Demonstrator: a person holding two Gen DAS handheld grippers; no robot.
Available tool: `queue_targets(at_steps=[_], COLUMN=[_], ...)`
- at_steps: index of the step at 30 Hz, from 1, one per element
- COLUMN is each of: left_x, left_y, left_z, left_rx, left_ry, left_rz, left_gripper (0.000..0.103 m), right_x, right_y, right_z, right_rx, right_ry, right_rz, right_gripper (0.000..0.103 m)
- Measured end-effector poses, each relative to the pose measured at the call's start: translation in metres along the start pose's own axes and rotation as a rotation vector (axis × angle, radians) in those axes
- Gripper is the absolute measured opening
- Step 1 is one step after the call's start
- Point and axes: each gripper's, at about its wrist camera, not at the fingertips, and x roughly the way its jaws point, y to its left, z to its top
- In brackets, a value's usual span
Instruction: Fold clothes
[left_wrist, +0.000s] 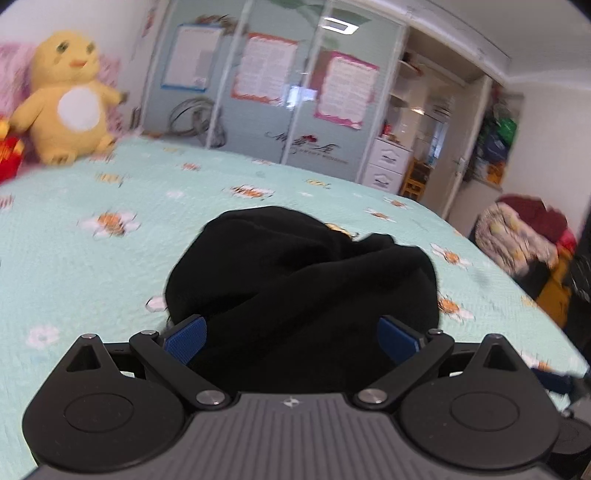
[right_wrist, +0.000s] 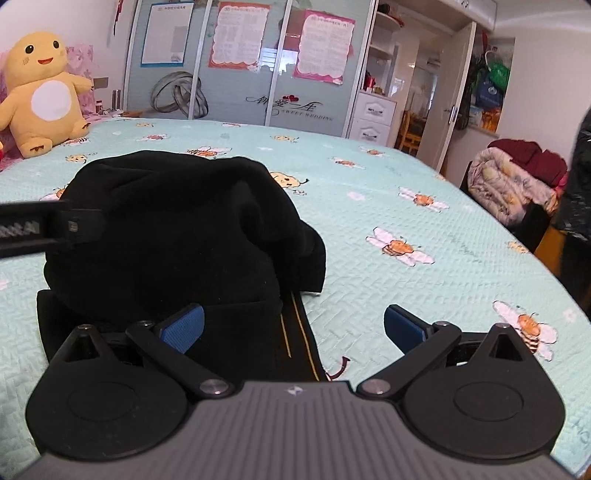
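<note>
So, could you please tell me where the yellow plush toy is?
The yellow plush toy sits at the bed's far left in both views, beyond the black garment.

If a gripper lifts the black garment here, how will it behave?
The bunched black fabric garment will probably drape and sag limply, given its soft rumpled folds. It likely unrolls when lifted. Pushed across the quilted mint bedspread, it would probably bunch up rather than slide.

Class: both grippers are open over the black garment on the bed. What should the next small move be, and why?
Probably close the right gripper on the flat yellow-striped edge of the black garment. Both grippers are open, and the cloth is bunched in a mound on the bedspread. That edge lies between the right fingers, so gripping it would let the mound be spread.
</note>
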Motion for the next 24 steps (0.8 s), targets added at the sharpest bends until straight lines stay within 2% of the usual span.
queue_targets(at_steps=[2,6,11,14,21,24], left_x=[0.003,0.008,0.017,0.017,0.018,0.025], left_y=[0.024,0.069,0.094,0.096,0.077,0.078], left_z=[0.002,-0.001,-0.005,-0.008,-0.007,-0.011], left_rx=[-0.109,-0.302,-0.398,-0.435,-0.363,-0.377], left_ry=[0.002,-0.02,-0.005,-0.022,-0.06,-0.068], left_rz=[0.019,0.109,0.133,0.104,0.088,0.089], left_gripper=[0.103,0.103,0.103,0.103,0.103,0.103], right_x=[0.006,0.023,0.042,0.047,0.052,0.059], right_y=[-0.004,-0.01,-0.024,-0.033,-0.04,-0.039], right_z=[0.0,0.004,0.016,0.029,0.031,0.034], right_rx=[0.014,0.014,0.078,0.131,0.216,0.218], right_ry=[-0.009,-0.017,-0.043,-0.074,-0.063,-0.039], right_rz=[0.053,0.137,0.178,0.235,0.312,0.336], right_gripper=[0.102,0.102,0.102,0.102,0.102,0.102])
